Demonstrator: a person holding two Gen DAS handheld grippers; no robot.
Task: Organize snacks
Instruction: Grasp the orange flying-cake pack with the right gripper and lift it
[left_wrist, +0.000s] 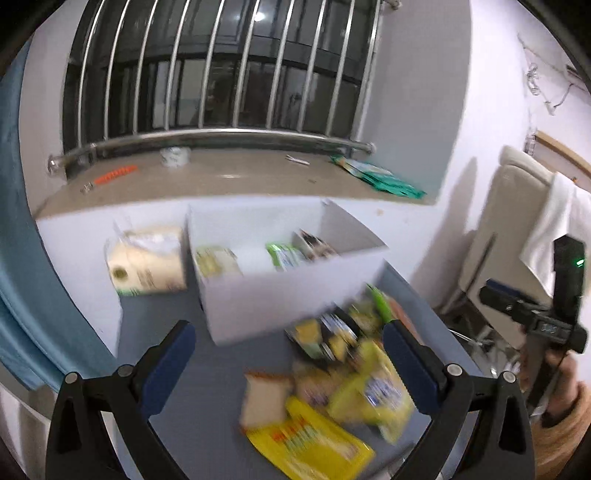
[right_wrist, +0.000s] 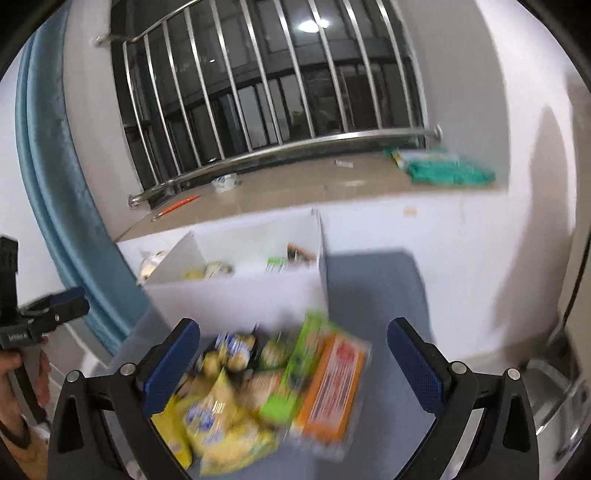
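Note:
A pile of snack packets (left_wrist: 343, 373) lies on the grey-blue table (left_wrist: 207, 369), mostly yellow bags, with an orange packet (right_wrist: 332, 384) and a green one (right_wrist: 295, 373) at its right. Behind it stands a white box (left_wrist: 280, 295) (right_wrist: 240, 295) that holds a few packets. My left gripper (left_wrist: 288, 354) is open and empty above the pile's left side. My right gripper (right_wrist: 295, 362) is open and empty above the pile; it also shows in the left wrist view (left_wrist: 532, 310). The frames are blurred.
A pack of paper rolls (left_wrist: 147, 262) lies left of the box. The windowsill (left_wrist: 221, 177) behind holds a tape roll (left_wrist: 175, 157), an orange tool (left_wrist: 114, 175) and green packets (left_wrist: 376, 175). A blue curtain (right_wrist: 66, 192) hangs at left. A chair (left_wrist: 509, 221) stands at right.

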